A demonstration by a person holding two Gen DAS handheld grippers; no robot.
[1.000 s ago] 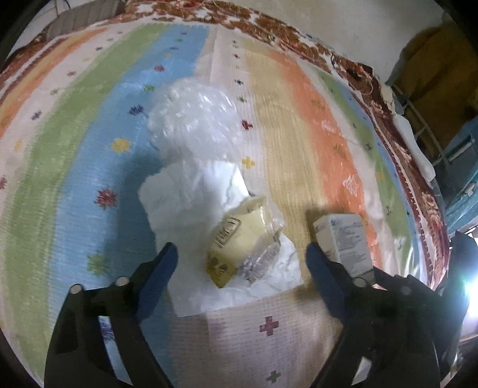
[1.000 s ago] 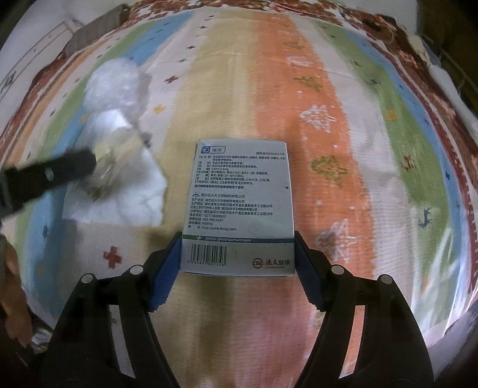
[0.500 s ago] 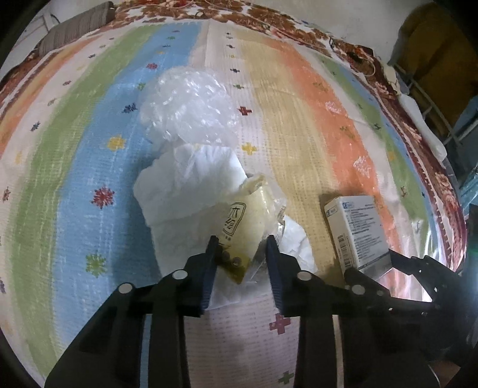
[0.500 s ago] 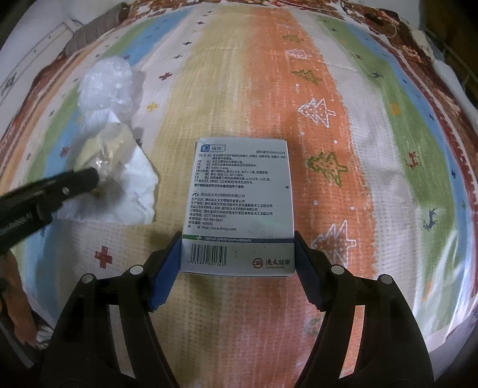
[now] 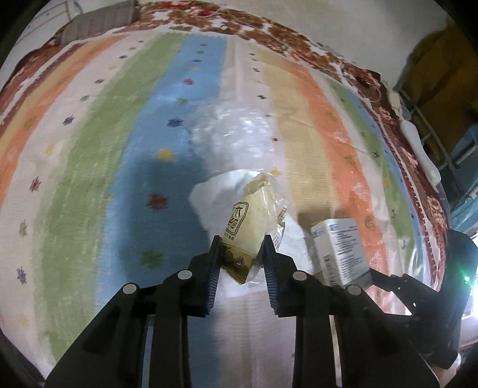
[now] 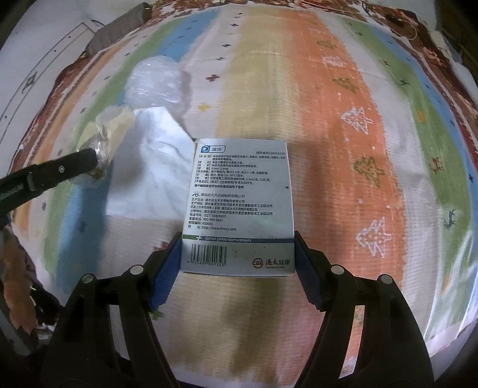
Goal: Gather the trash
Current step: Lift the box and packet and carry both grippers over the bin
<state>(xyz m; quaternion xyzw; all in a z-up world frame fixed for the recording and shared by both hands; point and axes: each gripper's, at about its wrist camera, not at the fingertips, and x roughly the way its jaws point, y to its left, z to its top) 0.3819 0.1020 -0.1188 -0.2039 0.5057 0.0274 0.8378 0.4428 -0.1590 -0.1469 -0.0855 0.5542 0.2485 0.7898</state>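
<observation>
A yellow snack wrapper [image 5: 251, 215] in clear film sits between the pads of my left gripper [image 5: 242, 241], whose jaws are closing on its lower end. It hangs just above a crumpled white tissue [image 5: 209, 194] on the striped blanket [image 5: 89, 149]. In the right wrist view the same wrapper [image 6: 115, 125] sticks out of the left gripper's tip at the left. My right gripper [image 6: 238, 241] is shut on a white medicine box [image 6: 239, 203], held by its barcode end above the blanket. That box [image 5: 340, 250] shows at the right in the left wrist view.
A crumpled clear plastic bag [image 5: 236, 131] lies on the blanket behind the tissue. A grey folded item [image 5: 98, 21] rests at the far edge. The blanket's brown floral border [image 5: 418, 167] runs down the right, with a metal frame and yellow cloth [image 5: 433, 59] beyond.
The left jaws went from wide open around the wrapper to pinching it, and the wrapper has come up off the tissue. The right gripper keeps the box, shifted slightly.
</observation>
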